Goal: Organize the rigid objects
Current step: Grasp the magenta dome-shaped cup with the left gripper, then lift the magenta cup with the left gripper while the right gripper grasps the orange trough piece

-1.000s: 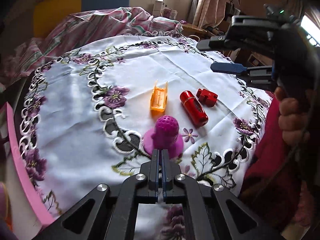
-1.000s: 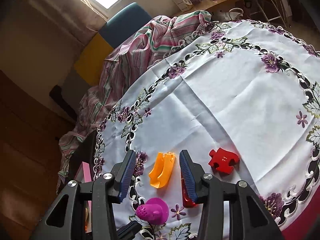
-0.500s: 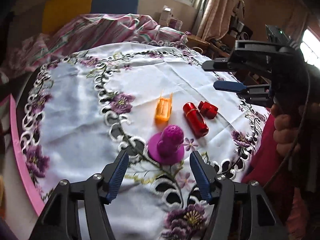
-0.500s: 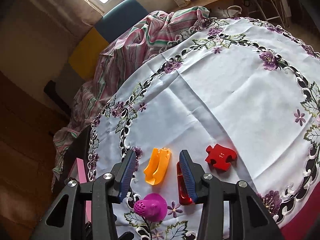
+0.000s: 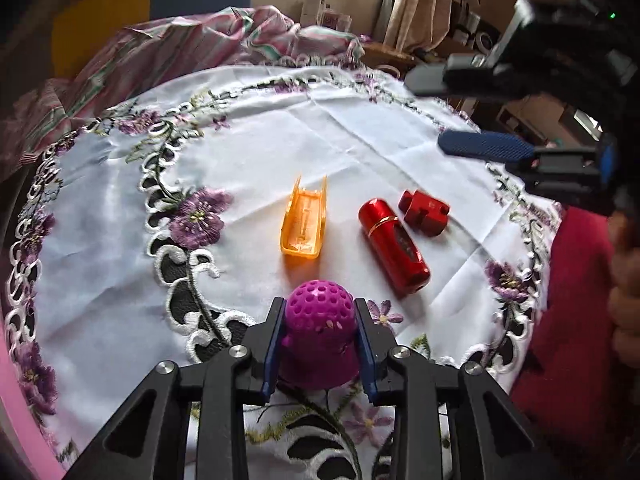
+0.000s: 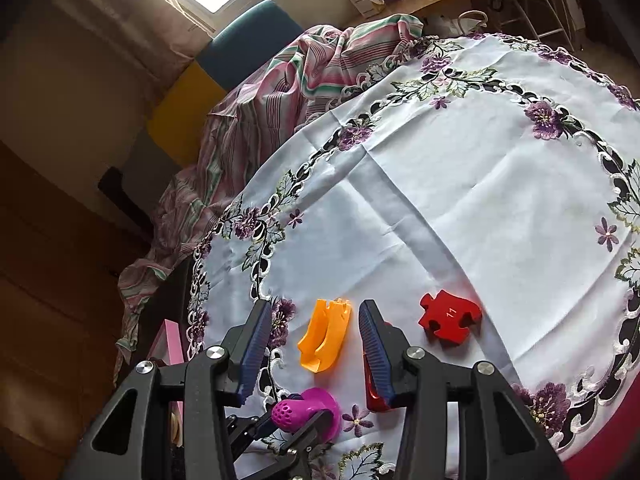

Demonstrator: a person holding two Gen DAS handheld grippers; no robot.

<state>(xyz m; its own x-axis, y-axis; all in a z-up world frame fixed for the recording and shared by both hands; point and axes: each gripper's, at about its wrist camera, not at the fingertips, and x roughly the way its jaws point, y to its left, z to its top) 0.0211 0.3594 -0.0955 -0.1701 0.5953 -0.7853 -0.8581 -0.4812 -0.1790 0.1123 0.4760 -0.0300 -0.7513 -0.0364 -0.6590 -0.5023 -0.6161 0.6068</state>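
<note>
Closing from both sides, the jaws of the left gripper (image 5: 319, 350) have the purple perforated piece (image 5: 319, 338) between them, their blue pads pressed against its domed body just above the flared base. That piece stands upright on the white embroidered tablecloth (image 5: 100, 248), near the edge closest to the person. Beyond it lies the orange open-topped tray piece (image 5: 304, 220), lengthwise away from the gripper, and to its right the red cylinder (image 5: 394, 246) rests on its side, with the red puzzle-shaped block (image 5: 424, 212) just beside the cylinder's far end.

Jaws of the right gripper (image 6: 312, 344) stand parted with nothing between them, hovering above the cloth; the orange piece shows through the gap on the table below, and the red cylinder is mostly hidden behind the right finger. The puzzle block bears the number 11 in that view. A striped cloth (image 5: 180, 52) is heaped at the table's far side, and a pink edge (image 5: 16, 400) runs along the left.
</note>
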